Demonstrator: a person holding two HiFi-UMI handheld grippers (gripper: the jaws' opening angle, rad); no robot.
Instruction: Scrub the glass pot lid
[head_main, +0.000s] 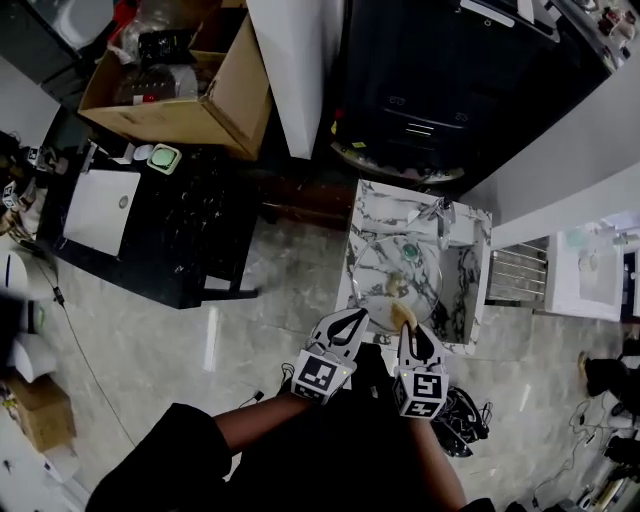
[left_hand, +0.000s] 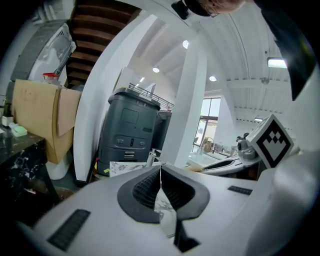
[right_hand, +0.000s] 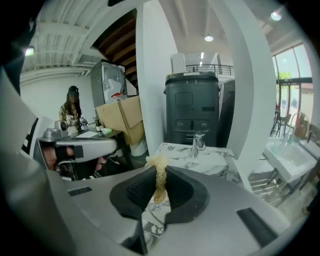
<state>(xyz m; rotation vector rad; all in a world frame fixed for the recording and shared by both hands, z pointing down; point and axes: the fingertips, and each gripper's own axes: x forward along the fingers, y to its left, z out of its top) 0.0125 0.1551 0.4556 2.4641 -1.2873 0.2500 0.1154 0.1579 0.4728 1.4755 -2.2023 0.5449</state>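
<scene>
Farthest away stands a dark grey machine (head_main: 430, 90). To its left a cardboard box (head_main: 235, 100) lies open, with clear wrapping and some dark oddments inside that are too small to name. Nearer on the left, a black table (head_main: 190, 245) carries a white board (head_main: 100, 210). At the centre right is a marbled sink unit (head_main: 385, 205) with a tap (head_main: 441, 213) at its far right. The glass pot lid (head_main: 398, 275) lies flat on this unit, knob up, on the near side of the tap; whether it sits in a basin or on the top cannot be told. Both grippers are held over the unit's near edge. The left gripper (head_main: 350, 322) has its jaws pressed together with nothing between them, and its tip is just beside the lid's near left rim. The right gripper (head_main: 405, 325) pinches a yellowish sponge (head_main: 403, 314), which its own view shows squeezed thin between the pads. The sponge juts past the tips at the lid's near edge, though contact is unclear. Only the head view shows the lid plainly. Only the right gripper view shows a person (right_hand: 70, 112) standing at the far left beside a table.
</scene>
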